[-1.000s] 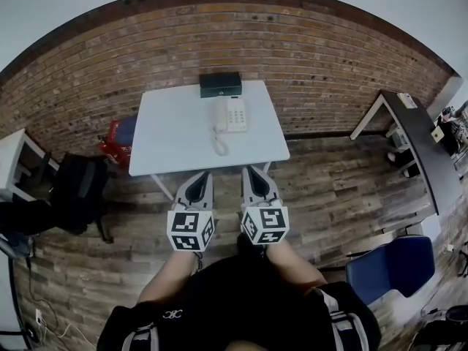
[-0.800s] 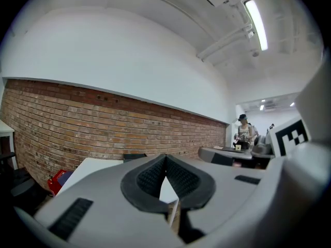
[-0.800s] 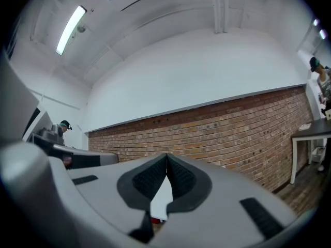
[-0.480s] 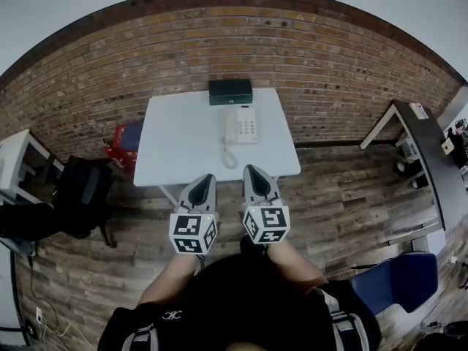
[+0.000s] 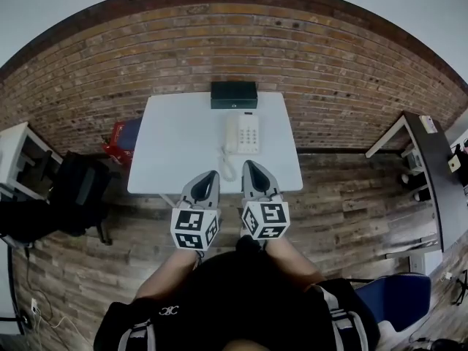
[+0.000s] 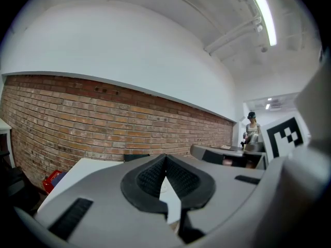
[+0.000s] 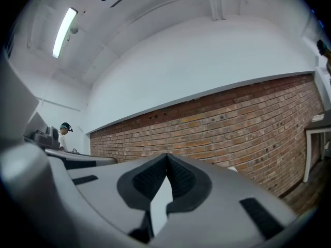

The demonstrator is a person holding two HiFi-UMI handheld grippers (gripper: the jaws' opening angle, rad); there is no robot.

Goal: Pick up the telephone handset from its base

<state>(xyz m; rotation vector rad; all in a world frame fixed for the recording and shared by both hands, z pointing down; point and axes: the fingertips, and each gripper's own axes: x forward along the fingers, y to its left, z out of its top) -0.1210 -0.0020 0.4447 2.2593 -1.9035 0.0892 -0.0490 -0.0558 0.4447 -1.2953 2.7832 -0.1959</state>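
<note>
A white telephone [image 5: 243, 133] sits on the white table [image 5: 175, 145], right of centre, with its handset [image 5: 232, 134] lying on the base's left side. Its coiled cord [image 5: 226, 168] trails toward the table's near edge. My left gripper [image 5: 210, 175] and right gripper [image 5: 250, 167] are side by side at the near edge, just short of the phone, and point level at the wall. Both are shut with nothing between the jaws, as the left gripper view [image 6: 165, 158] and right gripper view [image 7: 166, 156] show. The jaws hide the phone in both gripper views.
A black box [image 5: 234, 94] stands at the table's far edge against the brick wall [image 5: 307, 57]. A red crate [image 5: 119, 141] and black bag [image 5: 77, 189] lie left of the table. A dark desk [image 5: 431, 174] and blue chair [image 5: 380, 302] stand at right. A person [image 6: 252, 130] stands far off.
Both grippers have moved forward, still shut and side by side, from over the floor to the table's near edge. The table and phone now sit closer and lower in the head view.
</note>
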